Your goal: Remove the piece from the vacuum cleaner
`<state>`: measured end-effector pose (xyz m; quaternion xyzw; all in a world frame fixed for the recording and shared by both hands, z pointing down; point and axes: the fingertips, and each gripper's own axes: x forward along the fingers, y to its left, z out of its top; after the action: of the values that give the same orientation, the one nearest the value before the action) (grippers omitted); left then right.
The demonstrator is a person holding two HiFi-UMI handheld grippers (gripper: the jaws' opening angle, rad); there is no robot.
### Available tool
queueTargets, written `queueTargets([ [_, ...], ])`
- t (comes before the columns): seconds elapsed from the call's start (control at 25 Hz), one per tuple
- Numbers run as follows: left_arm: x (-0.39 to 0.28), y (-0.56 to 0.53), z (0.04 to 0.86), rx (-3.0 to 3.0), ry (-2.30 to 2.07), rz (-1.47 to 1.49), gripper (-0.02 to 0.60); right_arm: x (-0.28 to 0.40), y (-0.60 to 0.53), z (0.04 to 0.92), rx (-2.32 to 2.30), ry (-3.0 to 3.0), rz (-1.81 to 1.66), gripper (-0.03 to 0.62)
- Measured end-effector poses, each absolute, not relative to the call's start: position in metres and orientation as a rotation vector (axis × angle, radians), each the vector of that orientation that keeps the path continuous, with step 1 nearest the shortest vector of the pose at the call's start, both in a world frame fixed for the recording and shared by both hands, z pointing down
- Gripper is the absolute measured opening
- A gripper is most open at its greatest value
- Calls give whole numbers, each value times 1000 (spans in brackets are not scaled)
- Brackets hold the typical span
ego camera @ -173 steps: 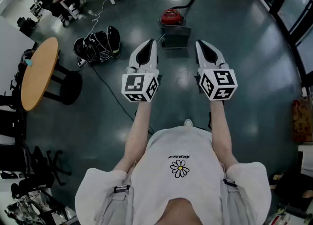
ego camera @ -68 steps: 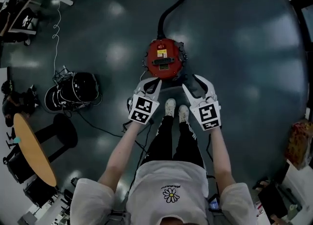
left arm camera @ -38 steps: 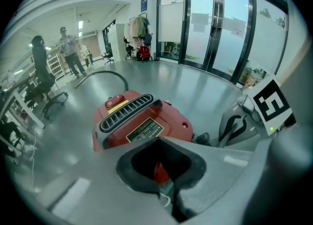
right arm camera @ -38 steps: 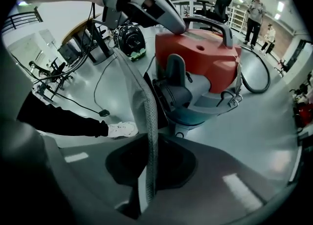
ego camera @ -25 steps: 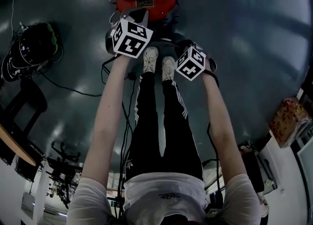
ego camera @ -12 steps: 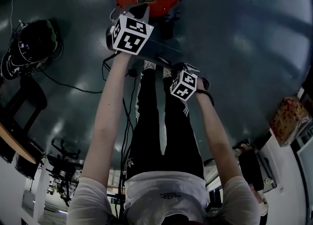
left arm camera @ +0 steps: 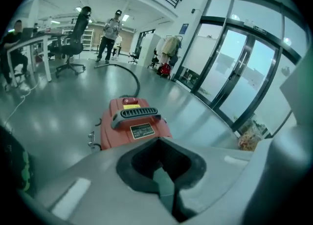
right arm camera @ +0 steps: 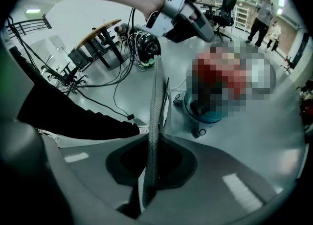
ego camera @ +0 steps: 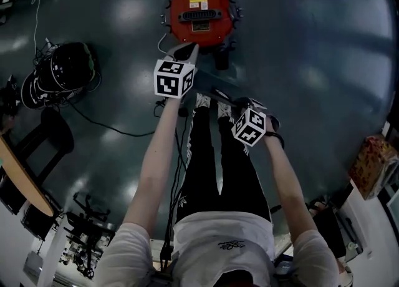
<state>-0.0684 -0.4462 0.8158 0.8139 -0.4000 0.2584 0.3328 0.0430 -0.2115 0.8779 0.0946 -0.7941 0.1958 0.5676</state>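
As left claw (left arm camera: 166, 194), right claw (right arm camera: 146, 187) clamp piece (right arm camera: 155, 106)

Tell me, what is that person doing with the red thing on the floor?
A person stands over a red vacuum cleaner on the floor, with a gripper in each hand. The left gripper and the right gripper are each clamped on one end of a thin, flat grey piece. The piece hangs in the air between them, clear of the vacuum cleaner and just above the person's shoes, so it looks already taken off.
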Motion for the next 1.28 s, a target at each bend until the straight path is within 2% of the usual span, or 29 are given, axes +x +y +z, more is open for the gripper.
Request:
queueTargets([
  [0.32, -92, -436, 599, 2181, -1217, 273, 1, 10, -294, 682, 582, -2106, 538, 38],
  [0.64, -119, -431, 407, 2329, -1471, -37, 1, 9, -395, 491, 922, -2254, 225, 38],
  [1.0, -147, -437, 258, 2568, -1692, -210, 1, 8, -439, 296, 1192, -2429, -190, 38],
  [1.16, -138, -426, 211, 2685, -1740, -243, 1, 13, -441, 243, 1341, -2463, -302, 38],
  [1.28, -136, -421, 196, 2750, -1756, -243, 1, 19, -446, 226, 1462, -2505, -248, 38],
])
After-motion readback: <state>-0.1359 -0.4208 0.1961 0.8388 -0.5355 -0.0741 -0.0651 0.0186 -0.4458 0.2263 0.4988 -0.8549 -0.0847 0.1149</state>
